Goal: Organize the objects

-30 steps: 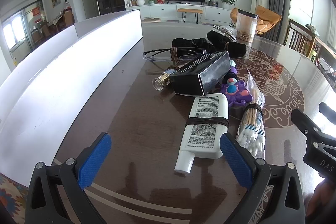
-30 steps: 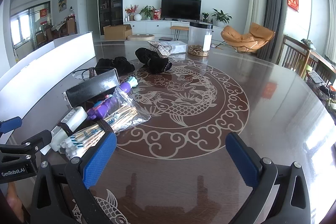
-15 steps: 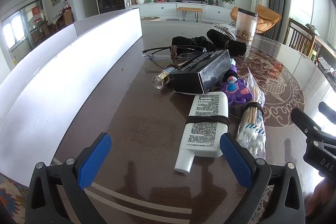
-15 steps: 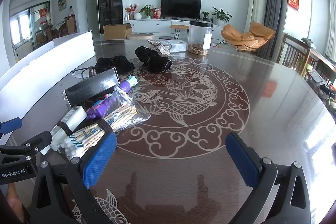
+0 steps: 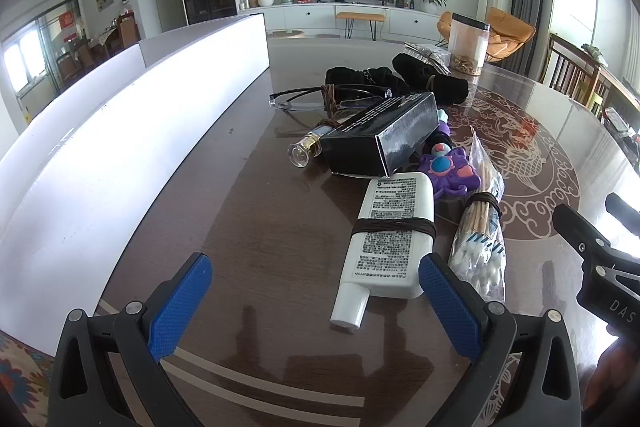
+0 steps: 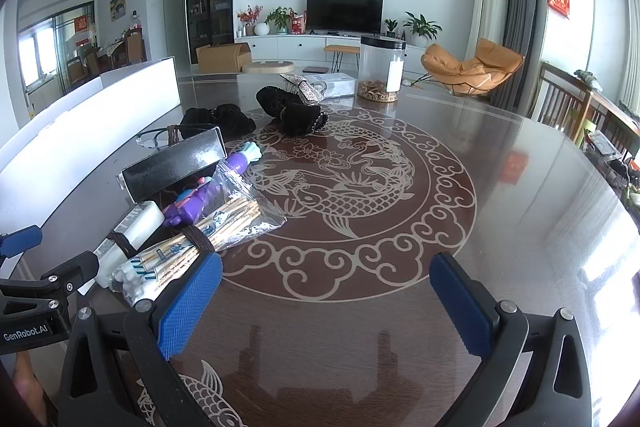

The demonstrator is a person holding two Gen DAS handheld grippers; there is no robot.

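On the dark patterned table (image 6: pixel 520 187), a white lotion bottle (image 5: pixel 388 239), cotton swab bag (image 5: pixel 480 243), purple toy (image 5: pixel 452 175) and black box (image 5: pixel 380 139) lie clustered and apparently unsorted, while the left gripper (image 5: pixel 316 303) and right gripper (image 6: pixel 326 297) hover spread apart, holding nothing.

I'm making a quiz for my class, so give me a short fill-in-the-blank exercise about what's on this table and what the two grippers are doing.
1. The white bottle has a dark band wrapped around its ____.
2. The bag of cotton swabs lies directly beside the ____ bottle.
3. Both the left gripper and the right gripper have jaws that stand ____.
4. The purple toy lies between the black box and the bag of ____.

Missing words: middle; white; open; cotton swabs
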